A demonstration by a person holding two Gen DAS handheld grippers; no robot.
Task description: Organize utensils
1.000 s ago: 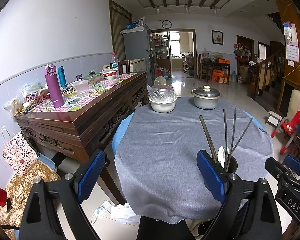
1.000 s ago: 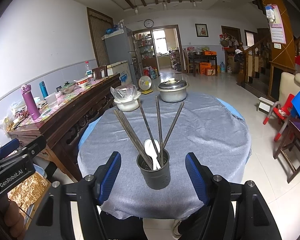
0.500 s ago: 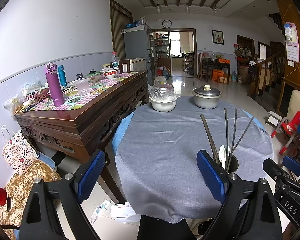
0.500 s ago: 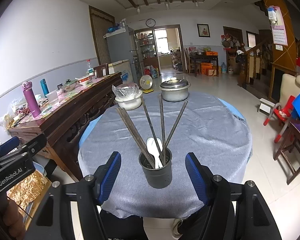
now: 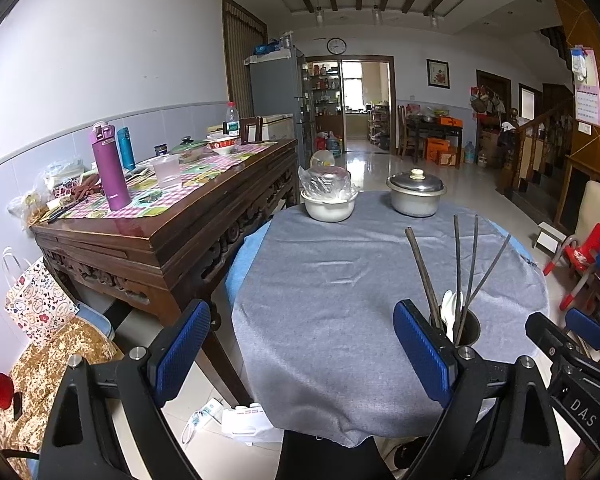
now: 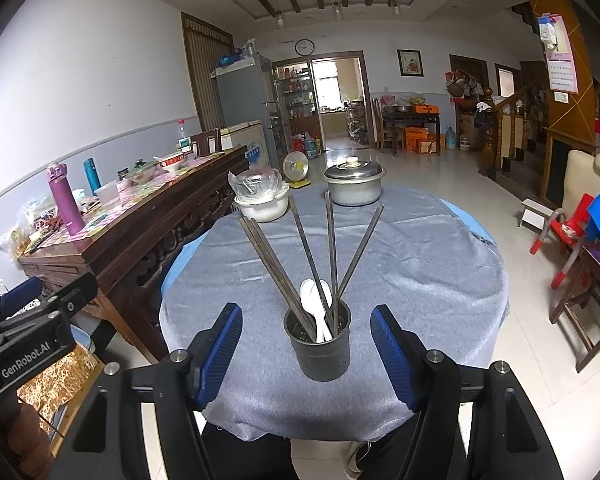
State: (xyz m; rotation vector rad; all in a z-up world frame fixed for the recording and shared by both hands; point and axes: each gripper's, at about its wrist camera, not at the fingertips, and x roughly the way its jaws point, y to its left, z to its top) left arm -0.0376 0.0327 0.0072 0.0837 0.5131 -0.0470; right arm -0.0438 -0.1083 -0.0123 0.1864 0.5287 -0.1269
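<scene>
A dark utensil holder (image 6: 320,344) stands near the front edge of the round table with the grey cloth (image 6: 420,264). It holds several dark chopsticks (image 6: 332,248) fanned upward and a white spoon (image 6: 314,308). My right gripper (image 6: 306,356) is open and empty, its blue pads on either side of the holder, apart from it. My left gripper (image 5: 300,348) is open and empty over the table's front left edge; the holder (image 5: 466,326) stands just behind its right pad (image 5: 420,352).
A lidded metal pot (image 6: 354,184) and a plastic-covered white bowl (image 6: 262,200) stand at the table's far side. A wooden sideboard (image 5: 172,216) with bottles and dishes stands to the left. Chairs (image 6: 580,280) stand to the right.
Both views have drifted slightly; the holder and utensils stay put and both grippers remain open.
</scene>
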